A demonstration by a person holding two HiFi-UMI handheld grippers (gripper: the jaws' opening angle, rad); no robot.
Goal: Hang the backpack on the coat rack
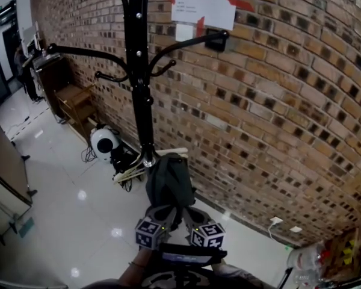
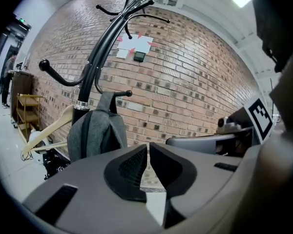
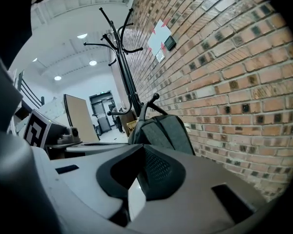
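The grey backpack (image 1: 168,184) hangs low on the black coat rack (image 1: 139,89). Its top handle (image 2: 106,100) is looped over a short lower hook (image 2: 123,94). Both grippers sit side by side just short of the pack, without touching it. My left gripper (image 1: 162,214) is shut with nothing between its jaws (image 2: 148,156), and the backpack (image 2: 95,130) shows ahead to its left. My right gripper (image 1: 191,217) is also shut and holds nothing (image 3: 140,164), with the backpack (image 3: 163,129) straight ahead.
A brick wall (image 1: 277,119) runs close on the right, with papers (image 1: 204,2) taped high up. By the rack's foot lie a wooden hanger (image 2: 49,128), a white round device (image 1: 103,142) and cables. A wooden shelf (image 1: 75,100) stands further left. A plastic bottle (image 1: 304,257) is at the bottom right.
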